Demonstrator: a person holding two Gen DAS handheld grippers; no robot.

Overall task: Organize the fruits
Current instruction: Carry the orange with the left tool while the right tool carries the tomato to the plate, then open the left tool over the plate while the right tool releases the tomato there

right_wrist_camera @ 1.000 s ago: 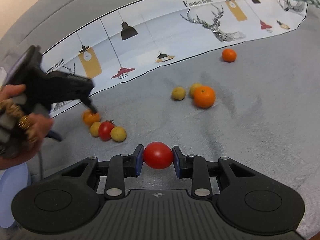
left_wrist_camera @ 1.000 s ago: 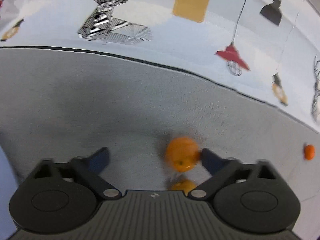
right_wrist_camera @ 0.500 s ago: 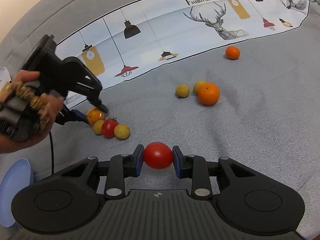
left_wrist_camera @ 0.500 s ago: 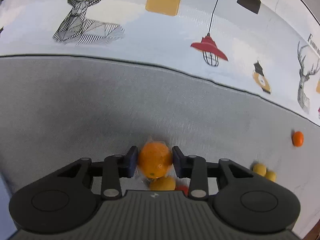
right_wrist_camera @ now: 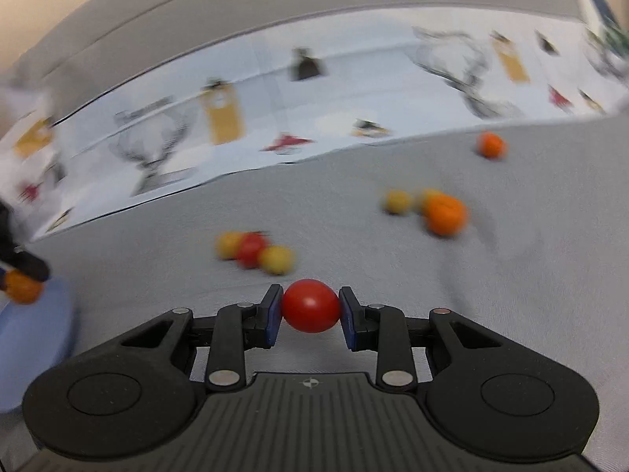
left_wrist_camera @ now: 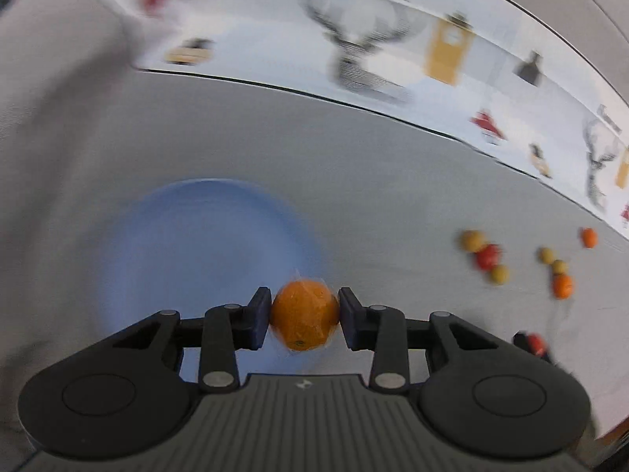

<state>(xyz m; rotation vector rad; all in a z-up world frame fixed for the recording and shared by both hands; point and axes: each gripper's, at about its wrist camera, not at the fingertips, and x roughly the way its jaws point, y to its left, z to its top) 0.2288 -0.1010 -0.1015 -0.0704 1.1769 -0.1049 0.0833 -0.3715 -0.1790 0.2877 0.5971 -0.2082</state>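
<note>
The orange (left_wrist_camera: 303, 314) is pinched by the left hand-held gripper (left_wrist_camera: 303, 316) above the blue plate's (left_wrist_camera: 177, 244) near edge; released early, it could roll off. The tomato (right_wrist_camera: 310, 306) is pinched by the right hand-held gripper (right_wrist_camera: 310, 308).

Three oranges (right_wrist_camera: 446, 214), two red tomatoes (right_wrist_camera: 310, 310), four small yellow fruits (right_wrist_camera: 276, 259) (blur makes that last count less sure), one blue plate (left_wrist_camera: 204, 244), spread over the grey cloth (right_wrist_camera: 393, 275).

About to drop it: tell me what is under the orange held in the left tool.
Under the orange lies the edge of the blue plate, on grey cloth. The visible plate surface looks bare; the part behind the orange and the left tool is hidden.
</note>
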